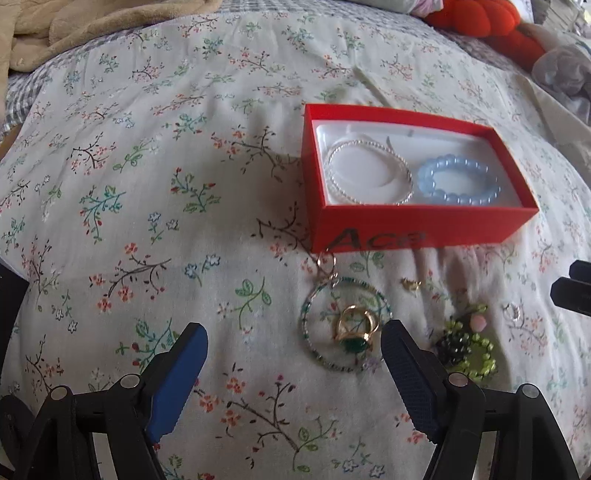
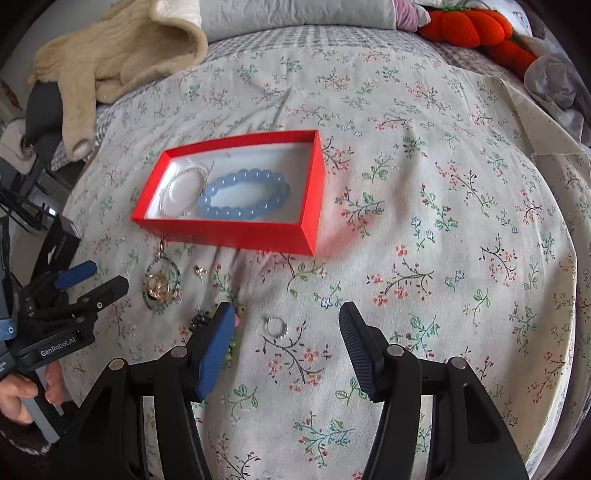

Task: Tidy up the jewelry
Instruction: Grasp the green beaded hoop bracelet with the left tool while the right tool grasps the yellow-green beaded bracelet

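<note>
Box (image 2: pixel 236 230) lies flat — long axis sideways, open top up.

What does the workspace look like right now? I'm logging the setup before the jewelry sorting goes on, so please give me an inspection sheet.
Surface: floral bedspread, wrinkled, over a checked cover.
Job's things: red box holds a pearl bracelet and a blue bead bracelet. Loose in front of it: gold ring inside a green bead hoop, small gold charm, green bead piece, small silver ring.
Clutter: beige blanket, orange plush.
Grippers: left gripper open, empty; right gripper open, empty, over the silver ring.
Cables: nothing seen.
Surroundings: dark chair beside the bed.
</note>
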`<control>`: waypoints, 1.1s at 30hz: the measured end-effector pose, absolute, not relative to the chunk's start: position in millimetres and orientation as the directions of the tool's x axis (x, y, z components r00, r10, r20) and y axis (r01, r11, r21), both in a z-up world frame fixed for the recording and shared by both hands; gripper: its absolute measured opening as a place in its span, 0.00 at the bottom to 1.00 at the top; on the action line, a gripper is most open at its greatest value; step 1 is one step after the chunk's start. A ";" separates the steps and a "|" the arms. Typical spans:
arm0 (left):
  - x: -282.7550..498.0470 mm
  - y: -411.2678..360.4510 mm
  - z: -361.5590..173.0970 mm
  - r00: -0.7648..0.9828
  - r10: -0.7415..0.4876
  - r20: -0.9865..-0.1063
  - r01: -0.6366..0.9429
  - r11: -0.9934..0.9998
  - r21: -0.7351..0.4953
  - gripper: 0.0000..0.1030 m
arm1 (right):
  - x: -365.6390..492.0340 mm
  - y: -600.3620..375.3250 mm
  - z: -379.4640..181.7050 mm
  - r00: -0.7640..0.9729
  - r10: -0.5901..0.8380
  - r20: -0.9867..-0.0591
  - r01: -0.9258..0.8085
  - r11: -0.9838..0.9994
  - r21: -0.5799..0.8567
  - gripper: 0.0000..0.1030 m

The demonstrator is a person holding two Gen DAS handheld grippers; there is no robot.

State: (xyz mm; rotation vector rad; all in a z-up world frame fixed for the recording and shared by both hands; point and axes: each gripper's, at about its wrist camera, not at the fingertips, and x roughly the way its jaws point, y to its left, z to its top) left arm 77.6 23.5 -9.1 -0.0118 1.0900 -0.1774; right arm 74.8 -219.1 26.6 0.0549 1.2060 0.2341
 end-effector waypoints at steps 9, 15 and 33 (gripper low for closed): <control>71.4 40.9 -36.0 0.432 -0.208 -0.877 0.193 0.972 -0.135 0.75 | 55.6 -213.2 12.6 0.371 0.162 -0.914 -0.237 0.969 0.075 0.60; 81.9 29.5 -40.3 0.422 -0.261 -0.868 0.245 0.955 -0.168 0.48 | 51.4 -211.6 -2.5 0.347 0.152 -0.926 -0.257 0.965 0.062 0.60; 104.5 14.5 -50.1 0.398 -0.224 -0.889 0.263 0.957 -0.124 0.00 | 56.8 -177.3 -13.2 0.233 0.324 -0.917 -0.313 0.918 0.245 0.30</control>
